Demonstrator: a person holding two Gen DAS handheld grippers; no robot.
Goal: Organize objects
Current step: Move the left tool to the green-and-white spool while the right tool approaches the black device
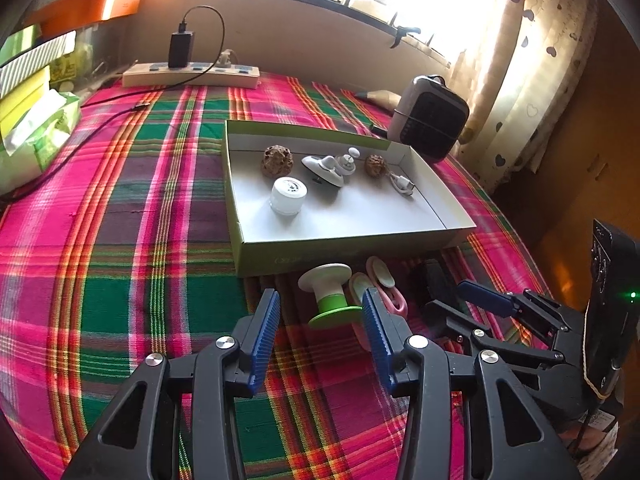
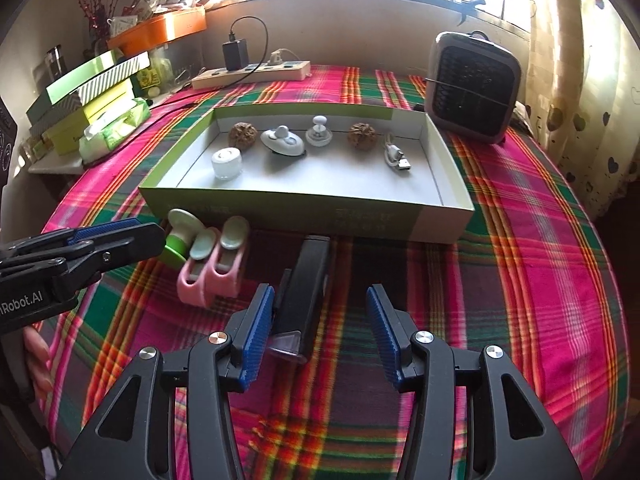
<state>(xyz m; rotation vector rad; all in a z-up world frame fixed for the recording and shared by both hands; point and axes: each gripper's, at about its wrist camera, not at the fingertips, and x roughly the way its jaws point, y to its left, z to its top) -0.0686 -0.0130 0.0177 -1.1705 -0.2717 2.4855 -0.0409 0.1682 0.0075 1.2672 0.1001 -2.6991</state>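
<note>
Both grippers gape empty: left gripper (image 1: 320,320) frames the light, rigid spool (image 1: 330,294); right gripper (image 2: 320,320) nears what's probably a stapler (image 2: 308,300).

The left gripper (image 1: 320,320) has its jaws spread wide, nothing between the blue pads (image 1: 266,328). Just ahead of the jaws, lying on its side on the plaid cloth (image 1: 132,240), is a green and white spool (image 1: 330,294), closer to the right pad. Beside that pad lies a pink clip (image 1: 394,300). Further ahead sits a shallow box (image 1: 348,246) holding a white jar (image 1: 288,196), two brown nuts (image 1: 277,162) and a white cable (image 1: 402,184). Off to the right of the jaws, the right gripper (image 1: 472,306) reaches over a black object (image 1: 434,278).
</note>
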